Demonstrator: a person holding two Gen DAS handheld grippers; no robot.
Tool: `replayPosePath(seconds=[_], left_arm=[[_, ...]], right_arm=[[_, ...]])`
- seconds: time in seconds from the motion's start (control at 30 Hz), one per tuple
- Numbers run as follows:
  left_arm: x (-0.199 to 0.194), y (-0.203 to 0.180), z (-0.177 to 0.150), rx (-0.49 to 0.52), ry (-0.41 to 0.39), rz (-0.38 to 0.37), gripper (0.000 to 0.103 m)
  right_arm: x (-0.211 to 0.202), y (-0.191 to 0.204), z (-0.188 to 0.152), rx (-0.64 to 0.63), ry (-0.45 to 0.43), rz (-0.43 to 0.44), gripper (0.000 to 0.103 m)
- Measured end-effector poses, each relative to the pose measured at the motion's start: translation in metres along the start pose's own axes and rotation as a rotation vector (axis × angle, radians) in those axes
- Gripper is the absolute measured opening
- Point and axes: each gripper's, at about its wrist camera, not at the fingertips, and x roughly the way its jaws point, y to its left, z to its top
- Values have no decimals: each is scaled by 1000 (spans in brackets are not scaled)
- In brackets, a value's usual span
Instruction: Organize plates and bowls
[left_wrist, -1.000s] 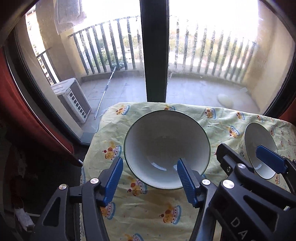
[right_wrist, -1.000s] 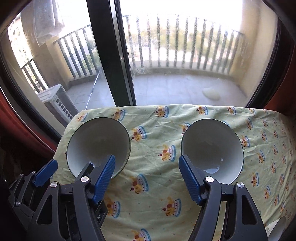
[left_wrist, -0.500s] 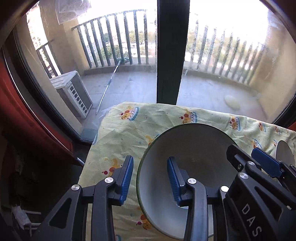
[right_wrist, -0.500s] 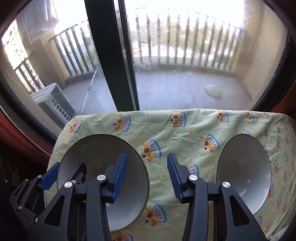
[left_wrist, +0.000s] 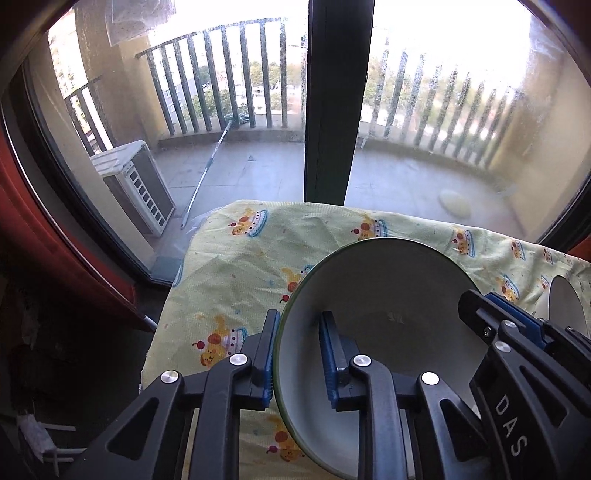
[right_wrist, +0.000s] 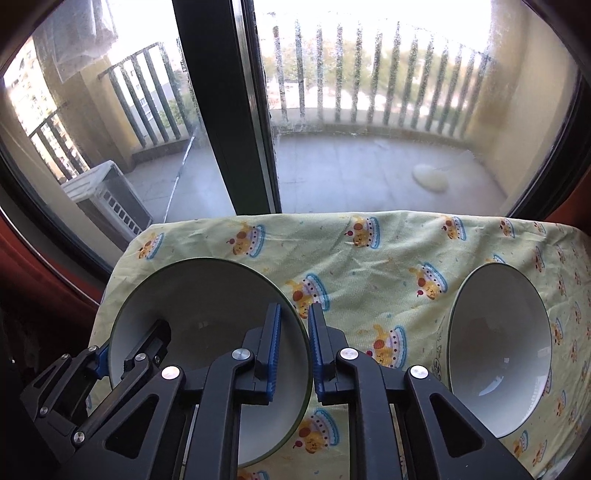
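A large white bowl with a green rim (left_wrist: 388, 295) (right_wrist: 207, 295) sits on the left part of the yellow cartoon-print tablecloth (right_wrist: 369, 251). My left gripper (left_wrist: 299, 354) is shut on the bowl's left rim, one blue pad outside and one inside. On the opposite, right rim my right gripper (right_wrist: 295, 347) is shut the same way. Each view shows the other gripper across the bowl. A smaller white bowl (right_wrist: 498, 350) (left_wrist: 567, 306) stands apart to the right, with nothing touching it.
The table's far edge meets a glass balcony door with a dark frame post (left_wrist: 336, 110). A red curtain (left_wrist: 22, 229) hangs at the left, beyond the table's left edge. The cloth between the two bowls holds nothing.
Both grippers came forward and down onto the large bowl. Their jaws, open a second ago, have closed on its left and right rims.
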Motion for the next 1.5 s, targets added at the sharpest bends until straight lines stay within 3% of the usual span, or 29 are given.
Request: replayPosePath(seconds=[0.4,0.5,0.53,0.63,0.73,0.8,0.93,0.97,1.3,1.37,1.5], left_arm=[[-18,-9,-16,12,8,-16,19],[-28,-8,-16,-8,-10,-71,11],[-29,-9,-15,-12,-17,-62,13],[-26,-10,-13,-4,-15,-32,12],[-20,-12,-16,22,-8,21,23],[-16,-8,-17,19,7,32,28],[-16,-4,-16,24,-13,47,35],[-15,-3,-15,26,-18,55,39],[8,4,-4,-10,11,14,41],[11,3,-3,-15,19,-1,41],[14,0,-2,-15,23,-35,32]], right_arm=[[-22,-12,-16,16,-6,-5,14],[-31,-15,-19,21,-29,33,3],[-33,-17,-18,40,-31,70,3],[-34,-15,-14,33,-26,51,3],[-28,-14,-16,38,5,29,5],[-25,-12,-19,20,17,13,9],[-21,-10,-21,40,17,36,48],[-20,-8,-21,35,8,36,49],[-2,-1,-10,50,17,29,47],[3,-3,-8,60,28,34,30],[9,-6,-7,66,36,40,27]])
